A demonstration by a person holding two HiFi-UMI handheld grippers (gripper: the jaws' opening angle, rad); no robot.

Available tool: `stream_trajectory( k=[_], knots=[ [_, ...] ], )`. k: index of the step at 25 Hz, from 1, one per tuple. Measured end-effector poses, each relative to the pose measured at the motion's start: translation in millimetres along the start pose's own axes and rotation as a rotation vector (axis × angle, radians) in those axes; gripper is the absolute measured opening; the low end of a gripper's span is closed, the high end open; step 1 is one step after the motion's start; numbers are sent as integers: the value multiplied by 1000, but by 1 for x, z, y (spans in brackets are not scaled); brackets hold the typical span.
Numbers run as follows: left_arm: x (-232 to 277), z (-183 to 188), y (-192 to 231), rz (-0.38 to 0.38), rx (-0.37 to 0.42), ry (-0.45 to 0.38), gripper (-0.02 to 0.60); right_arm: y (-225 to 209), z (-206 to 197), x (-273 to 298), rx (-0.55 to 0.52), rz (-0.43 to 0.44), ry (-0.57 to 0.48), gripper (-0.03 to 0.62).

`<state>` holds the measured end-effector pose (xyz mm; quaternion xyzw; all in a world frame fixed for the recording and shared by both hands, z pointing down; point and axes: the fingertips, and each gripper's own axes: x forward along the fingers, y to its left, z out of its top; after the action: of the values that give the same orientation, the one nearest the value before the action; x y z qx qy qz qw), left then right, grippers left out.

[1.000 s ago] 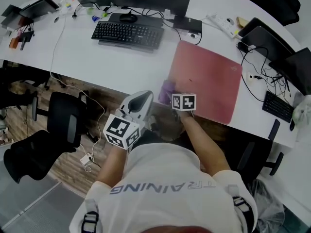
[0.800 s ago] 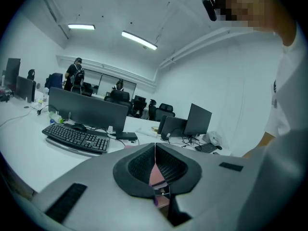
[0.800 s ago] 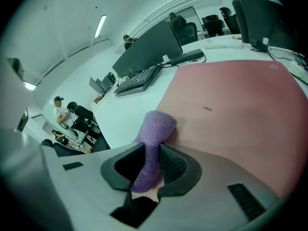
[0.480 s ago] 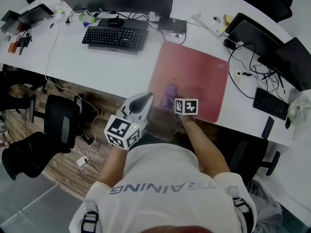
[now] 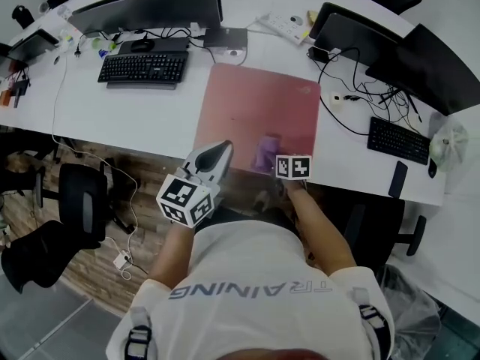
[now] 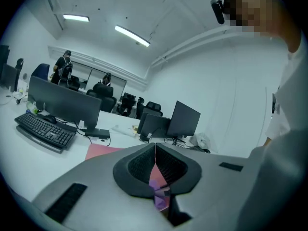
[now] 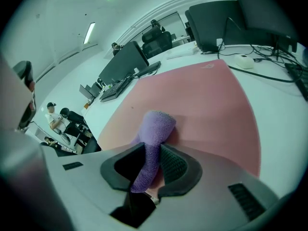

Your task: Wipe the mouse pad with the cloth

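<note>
A large pink mouse pad (image 5: pixel 255 118) lies on the white desk (image 5: pixel 150 103), seen also as the mouse pad (image 7: pixel 202 105) in the right gripper view. My right gripper (image 5: pixel 271 160) is shut on a purple cloth (image 5: pixel 265 153), which rests on the pad's near edge. The cloth (image 7: pixel 153 143) runs between the jaws and bunches up on the pad ahead of them. My left gripper (image 5: pixel 217 154) hovers at the desk's front edge, left of the cloth, jaws shut with nothing between them. Past its closed jaws (image 6: pixel 155 165) I see a bit of the purple cloth (image 6: pixel 161 196).
A keyboard (image 5: pixel 142 67) and a monitor (image 5: pixel 150 10) stand at the back left. Laptops (image 5: pixel 352 28), cables and a second keyboard (image 5: pixel 397 139) lie to the right of the pad. Office chairs (image 5: pixel 75 208) stand below the desk on the left.
The cloth and my right gripper have slid rightward along the pad's near edge. The head view has shifted, so the desk appears further left. My left gripper has kept its place.
</note>
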<state>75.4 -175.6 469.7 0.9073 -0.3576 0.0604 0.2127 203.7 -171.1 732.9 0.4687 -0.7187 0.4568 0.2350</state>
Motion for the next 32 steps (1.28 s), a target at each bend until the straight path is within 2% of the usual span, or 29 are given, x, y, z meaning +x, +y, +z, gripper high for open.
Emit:
stream_trajectory(
  k=[10,18,22,32],
  knots=[
    [39,-10,-52,-59,16,14,32,-94,-23,-67,84,-67,-28,115],
    [53,-2,-64,-71,40,5,32,-134,-29,-105,131,-150,-77,113],
    [48,13,-56,-57,61,-21,32,-109,6,-131,76,-148,-207,109],
    [13,68,-18,0,139,-115,32,25,148,-242,-260,-159,-668,107]
  ],
)
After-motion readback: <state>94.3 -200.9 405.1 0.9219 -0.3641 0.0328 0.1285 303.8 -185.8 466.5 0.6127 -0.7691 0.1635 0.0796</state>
